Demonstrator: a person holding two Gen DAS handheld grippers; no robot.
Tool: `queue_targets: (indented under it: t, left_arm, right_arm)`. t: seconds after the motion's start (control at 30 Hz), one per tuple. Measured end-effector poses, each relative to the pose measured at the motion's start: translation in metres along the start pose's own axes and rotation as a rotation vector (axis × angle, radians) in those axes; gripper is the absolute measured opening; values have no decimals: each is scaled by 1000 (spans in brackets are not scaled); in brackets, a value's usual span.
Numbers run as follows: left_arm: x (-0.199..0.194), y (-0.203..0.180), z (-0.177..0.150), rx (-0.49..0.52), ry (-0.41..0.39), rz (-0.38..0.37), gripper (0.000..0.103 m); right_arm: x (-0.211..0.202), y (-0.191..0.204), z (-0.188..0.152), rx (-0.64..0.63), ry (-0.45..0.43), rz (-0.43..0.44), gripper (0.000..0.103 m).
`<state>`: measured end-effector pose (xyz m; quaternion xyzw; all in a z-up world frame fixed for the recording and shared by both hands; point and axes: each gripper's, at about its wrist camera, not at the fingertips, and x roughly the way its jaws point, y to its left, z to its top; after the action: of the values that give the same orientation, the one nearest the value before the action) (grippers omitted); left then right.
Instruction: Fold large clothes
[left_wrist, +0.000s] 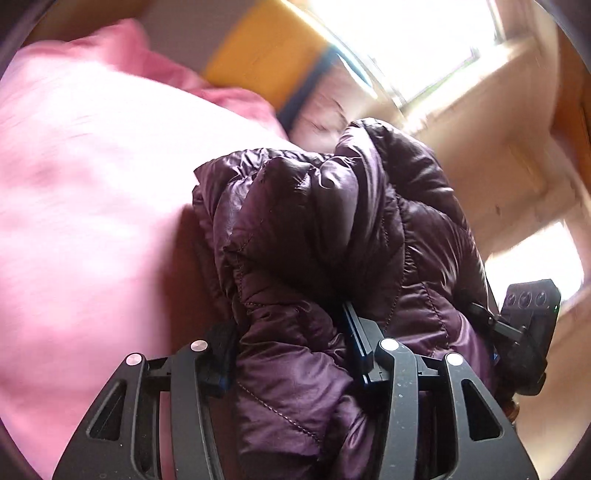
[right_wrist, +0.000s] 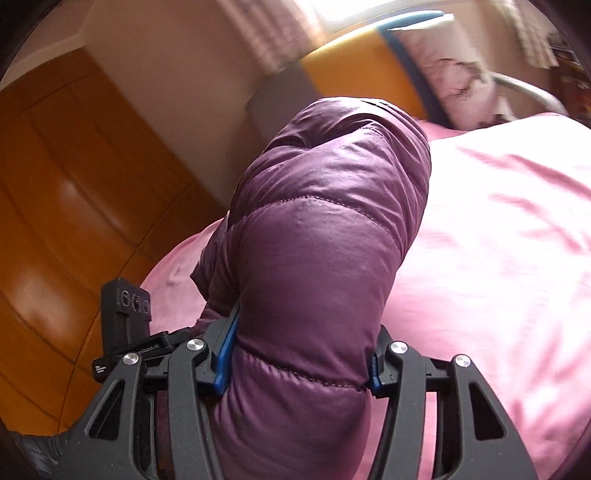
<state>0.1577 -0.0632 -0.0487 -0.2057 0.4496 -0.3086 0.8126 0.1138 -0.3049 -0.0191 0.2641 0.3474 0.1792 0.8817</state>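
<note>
A dark purple quilted puffer jacket (left_wrist: 314, 221) is bunched up in the left wrist view, lifted over the pink bed sheet (left_wrist: 85, 192). My left gripper (left_wrist: 288, 347) is shut on a crumpled fold of it, with the fabric packed between both fingers. In the right wrist view a thick padded roll of the same jacket (right_wrist: 314, 240) fills the middle. My right gripper (right_wrist: 301, 358) is shut on that roll, its blue-edged pads (right_wrist: 226, 354) pressing into either side. The rest of the jacket hangs out of sight below both grippers.
The pink sheet (right_wrist: 498, 240) covers the bed. A yellow headboard with a blue edge (right_wrist: 354, 74) and a patterned pillow (right_wrist: 454, 81) stand at its far end. A wooden wardrobe (right_wrist: 66, 184) is on the left, and a bright window (left_wrist: 406, 44) is ahead.
</note>
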Motion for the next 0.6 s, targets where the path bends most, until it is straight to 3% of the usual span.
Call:
queue_targets:
  t: [0.13,0.23,0.3,0.47,0.6]
  left_arm:
    - [63,-46,9,108,94,27,46]
    - [93,-78,4,254,120,136,46]
    - [104,-83,3,298,128,189,47]
    - [91,-90,1,331,104,284,56]
    - [63,-99,21,366,25,333,56]
  right_arm:
    - [-29,-51,-12,77,-35,-127,52]
    - [-33,-80,-30,155,-25,-159,53]
    - [-34,-87,-39,176,-37,-155,58]
    - [-49,-74,-33,120,-64,-269,81]
    - [-71,-46,-30,-17,-142,-437,86]
